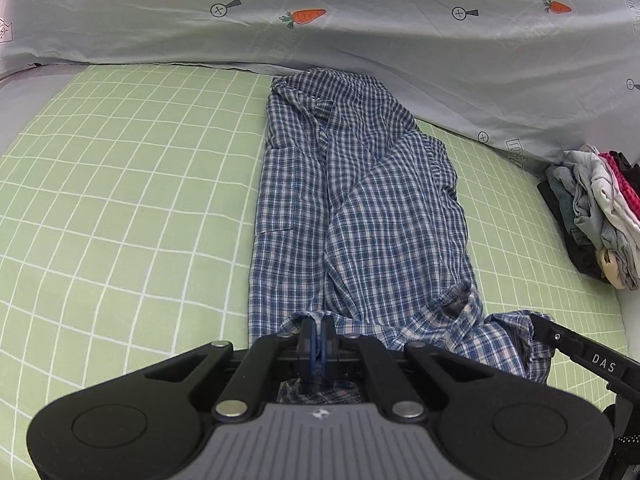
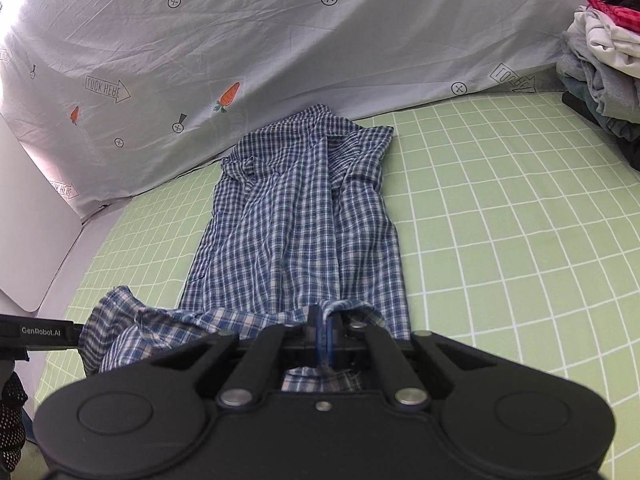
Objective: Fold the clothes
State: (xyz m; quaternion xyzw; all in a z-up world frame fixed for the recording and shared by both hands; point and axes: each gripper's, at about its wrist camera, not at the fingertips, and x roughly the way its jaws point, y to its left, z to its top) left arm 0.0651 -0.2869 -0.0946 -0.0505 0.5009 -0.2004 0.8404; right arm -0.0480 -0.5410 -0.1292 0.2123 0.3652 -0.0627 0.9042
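Note:
A blue and white checked shirt [image 1: 360,208] lies lengthwise on the green grid bed sheet [image 1: 120,200], folded into a narrow strip with its collar at the far end. It also shows in the right wrist view [image 2: 296,224]. My left gripper [image 1: 318,330] is shut on the shirt's near hem at its left corner. My right gripper [image 2: 323,322] is shut on the near hem at its right corner. The hem bunches and lifts between the two grippers. The right gripper's finger shows at the left wrist view's lower right [image 1: 576,348].
A pale grey sheet with carrot prints [image 1: 320,20] rises behind the bed. A pile of mixed clothes [image 1: 600,216] sits at the right edge; it also shows in the right wrist view [image 2: 604,64]. A white panel [image 2: 28,216] stands at the left.

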